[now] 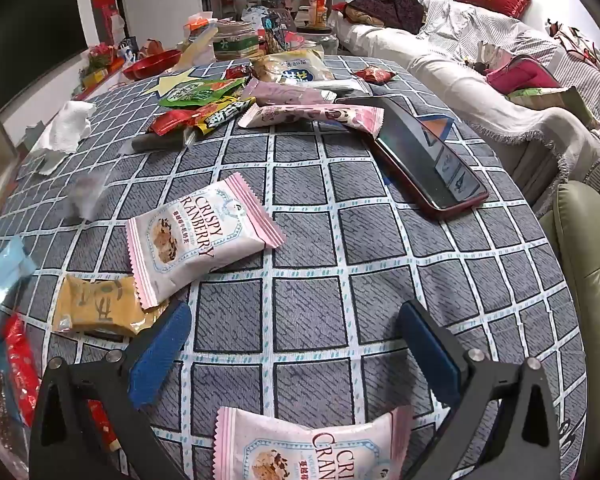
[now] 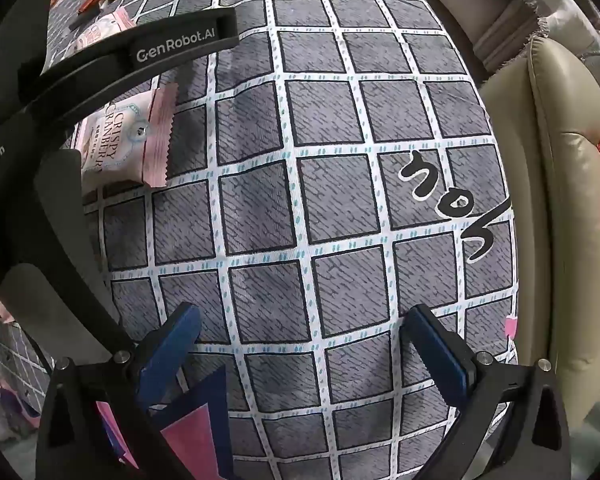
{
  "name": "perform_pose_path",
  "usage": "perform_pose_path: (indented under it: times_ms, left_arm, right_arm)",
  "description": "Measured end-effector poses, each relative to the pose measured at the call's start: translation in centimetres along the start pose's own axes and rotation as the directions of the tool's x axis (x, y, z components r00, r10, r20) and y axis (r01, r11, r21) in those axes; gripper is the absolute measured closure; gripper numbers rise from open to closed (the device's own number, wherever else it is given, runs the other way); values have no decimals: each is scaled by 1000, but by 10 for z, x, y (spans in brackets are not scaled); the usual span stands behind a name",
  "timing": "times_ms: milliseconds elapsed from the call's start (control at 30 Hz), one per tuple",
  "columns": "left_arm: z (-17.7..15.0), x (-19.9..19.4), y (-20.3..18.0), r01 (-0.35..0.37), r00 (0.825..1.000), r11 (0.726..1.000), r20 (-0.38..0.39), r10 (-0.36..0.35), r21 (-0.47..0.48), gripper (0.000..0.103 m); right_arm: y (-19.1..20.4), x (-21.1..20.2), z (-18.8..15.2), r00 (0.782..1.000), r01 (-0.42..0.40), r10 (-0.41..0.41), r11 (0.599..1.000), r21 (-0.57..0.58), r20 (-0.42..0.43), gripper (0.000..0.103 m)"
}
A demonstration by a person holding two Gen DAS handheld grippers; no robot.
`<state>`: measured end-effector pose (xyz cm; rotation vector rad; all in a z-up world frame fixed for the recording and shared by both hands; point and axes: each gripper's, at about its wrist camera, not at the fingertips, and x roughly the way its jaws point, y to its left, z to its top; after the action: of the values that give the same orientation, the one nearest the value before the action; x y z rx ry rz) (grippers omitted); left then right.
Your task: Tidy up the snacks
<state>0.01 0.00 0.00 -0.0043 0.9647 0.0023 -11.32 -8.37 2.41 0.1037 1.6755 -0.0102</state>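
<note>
Two pink-and-white cranberry snack packets lie on the checked tablecloth (image 1: 308, 240): one (image 1: 198, 236) in the middle left, another (image 1: 312, 446) at the bottom edge, right under my left gripper (image 1: 296, 334). That gripper is open, its blue pads wide apart over bare cloth, nothing between them. A yellow packet (image 1: 96, 306) lies by its left finger. More snacks are piled at the far side (image 1: 228, 100). My right gripper (image 2: 300, 340) points down at bare cloth, open and empty. The near cranberry packet (image 2: 124, 140) shows at its upper left, partly under the left gripper's black body (image 2: 140, 52).
A phone in a red case (image 1: 420, 156) lies right of centre. Crumpled tissue (image 1: 66, 128) sits at the left. Red and blue wrappers (image 1: 16, 356) crowd the near left edge. A beige chair (image 2: 556, 200) stands against the table's right edge, a sofa (image 1: 460, 64) behind.
</note>
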Motion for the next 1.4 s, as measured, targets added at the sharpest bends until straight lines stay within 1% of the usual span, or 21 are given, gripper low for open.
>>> perform_pose_path:
  times_ms: [200, 400, 733, 900, 1133, 1333, 1400]
  left_arm:
    - [0, 0, 0, 0, 1000, 1000, 0, 0, 0, 0]
    - [0, 0, 0, 0, 1000, 1000, 0, 0, 0, 0]
    - [0, 0, 0, 0, 1000, 1000, 0, 0, 0, 0]
    - [0, 0, 0, 0, 1000, 1000, 0, 0, 0, 0]
    - [0, 0, 0, 0, 1000, 1000, 0, 0, 0, 0]
    - [0, 0, 0, 0, 1000, 1000, 0, 0, 0, 0]
    - [0, 0, 0, 0, 1000, 1000, 0, 0, 0, 0]
  right_arm:
    - [4, 1, 0, 1000, 3, -3, 1000, -7, 5, 0]
    - [10, 3, 10, 1000, 6, -7, 1000, -13, -15, 0]
    - [14, 3, 16, 1000, 8, -9, 1000, -13, -9, 0]
    - [14, 4, 18, 1000, 8, -8, 1000, -11, -30, 0]
    - [17, 4, 18, 1000, 9, -9, 1000, -5, -10, 0]
    - [17, 3, 21, 1000, 8, -7, 1000, 10, -26, 0]
    - [19, 4, 27, 999, 8, -8, 1000, 13, -35, 0]
